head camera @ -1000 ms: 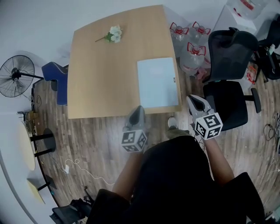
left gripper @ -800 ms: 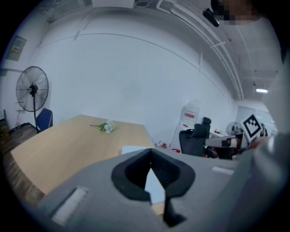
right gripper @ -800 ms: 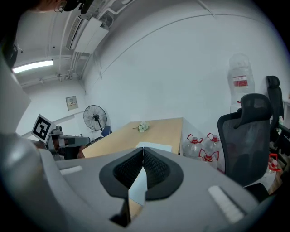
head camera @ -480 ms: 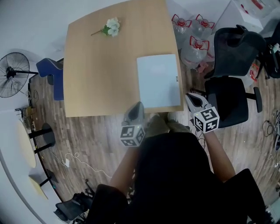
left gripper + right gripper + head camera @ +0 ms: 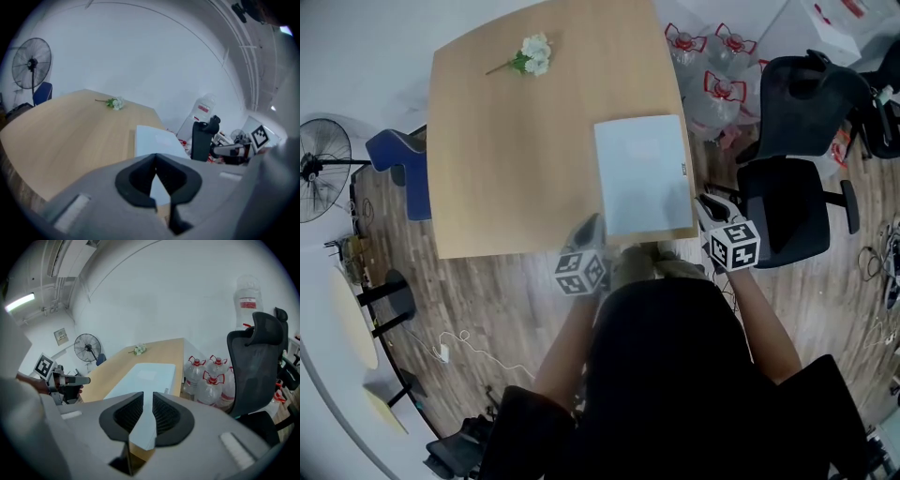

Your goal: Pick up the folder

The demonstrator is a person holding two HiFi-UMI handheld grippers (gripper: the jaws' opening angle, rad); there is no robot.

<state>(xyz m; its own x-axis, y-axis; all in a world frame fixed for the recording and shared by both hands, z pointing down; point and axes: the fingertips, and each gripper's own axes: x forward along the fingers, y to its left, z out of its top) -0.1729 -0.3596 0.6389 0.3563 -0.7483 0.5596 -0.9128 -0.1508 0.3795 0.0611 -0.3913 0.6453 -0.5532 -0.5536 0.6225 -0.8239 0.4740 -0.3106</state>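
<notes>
Folder: pale blue-white folder [image 5: 643, 175], lying flat near the right front corner of the table [image 5: 516, 159]; centre-right in the head view, long side running along the table's right edge, near short edge close to the table's front edge.
Change: both grippers brought lower and closer to the table's front edge than a second ago; folder and table unmoved on their own account, only shifted a little in the head view.
Left gripper: left gripper [image 5: 592, 222] clenched, pads meeting with nothing between them; tip at the front edge of the table, just left of the folder's near left corner.
Right gripper: right gripper [image 5: 704, 202] with jaws just been opening, now a narrow slot apart; nothing gripped, folder's near end seen ahead through the slot; tip just beside the folder's near right corner.
Meaning for task: approach stage, folder not yet touched; parting of the right jaws probably a preparation for pinching the thin near edge or corner.
Next need, as a judgement: wider opening likely, and a low, flat entry, since a folder flush on wood gives little to bite on.
Surroundings: flower sprig [image 5: 528, 54] at the table's far side, well apart from the folder; water bottles [image 5: 724, 89] and black office chair [image 5: 797, 141] at upper right; fan [image 5: 319, 169] and blue chair [image 5: 398, 155] at left.
In the way: nothing on the folder or between it and either gripper; office chair close on the right side, a possible crowding of the right arm.
</notes>
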